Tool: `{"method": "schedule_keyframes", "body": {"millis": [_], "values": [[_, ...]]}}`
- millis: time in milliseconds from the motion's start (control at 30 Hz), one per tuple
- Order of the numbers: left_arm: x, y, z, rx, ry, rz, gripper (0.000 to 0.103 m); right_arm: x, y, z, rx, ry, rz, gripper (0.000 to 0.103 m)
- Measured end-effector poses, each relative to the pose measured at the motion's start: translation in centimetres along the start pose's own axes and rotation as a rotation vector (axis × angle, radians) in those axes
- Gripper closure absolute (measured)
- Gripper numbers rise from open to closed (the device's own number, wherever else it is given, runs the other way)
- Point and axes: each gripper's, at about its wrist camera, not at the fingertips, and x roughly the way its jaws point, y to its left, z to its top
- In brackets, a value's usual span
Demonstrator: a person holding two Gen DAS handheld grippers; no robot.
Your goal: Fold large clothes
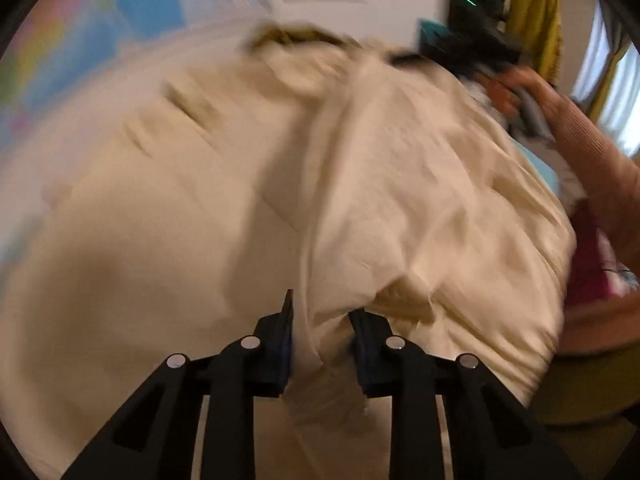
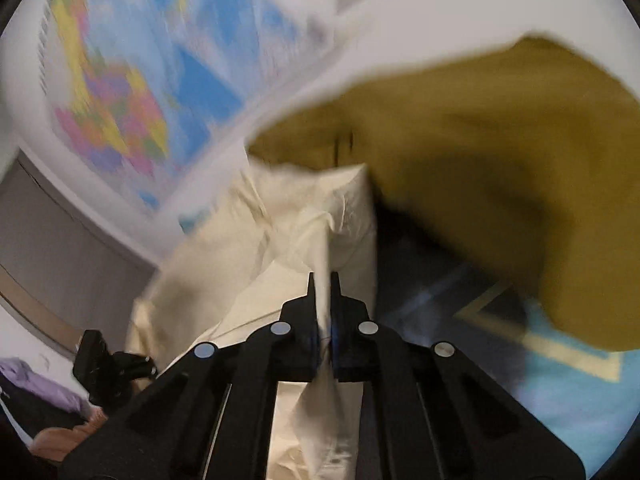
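Cream cotton garment (image 1: 400, 184), large, lifted in the air and spread crumpled between both tools; no finished fold visible, folding judged barely begun. Left gripper (image 1: 322, 312) pinches a bunched edge; right gripper (image 2: 324, 280) clamps a thin hem. Beyond: mustard cloth (image 2: 500, 168), wall map (image 2: 120, 112).

Bedroom-looking corner, pretty blurry

White wall (image 2: 420, 8) with a colourful world map (image 2: 120, 92); bright window (image 1: 618, 92) far right, curtains beside it.
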Motion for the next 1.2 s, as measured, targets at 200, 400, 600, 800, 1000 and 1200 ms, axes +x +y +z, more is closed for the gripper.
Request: {"method": "schedule_keyframes", "body": {"millis": [200,400,600,800,1000,1200], "values": [[0.1,2.6,5.2,0.092,-0.067,0.265,0.021,0.2,-4.7,-1.5,0.129,0.006,-0.156,0.094],[1.3,5.4,3.0,-0.024,0.034,0.172,0.016,-1.3,0.3,-1.8,-0.084,-0.046,-0.227,0.06],[1.7,6.2,0.1,-0.074,0.082,0.107,0.01,4.4,8.0,-2.5,-0.464,0.082,-0.253,0.026],[5.5,6.3,0.8,-0.042,0.163,0.135,0.066,12.7,7.8,-3.5,-0.614,0.264,-0.353,0.043],[4.5,9.4,3.9,-0.084,0.065,0.294,0.081,13.2,5.0,-1.7,-0.465,0.232,-0.401,0.101],[4.7,8.8,3.1,-0.074,0.094,0.367,0.046,10.1,7.3,-3.1,-0.459,0.159,-0.398,0.044]]}}
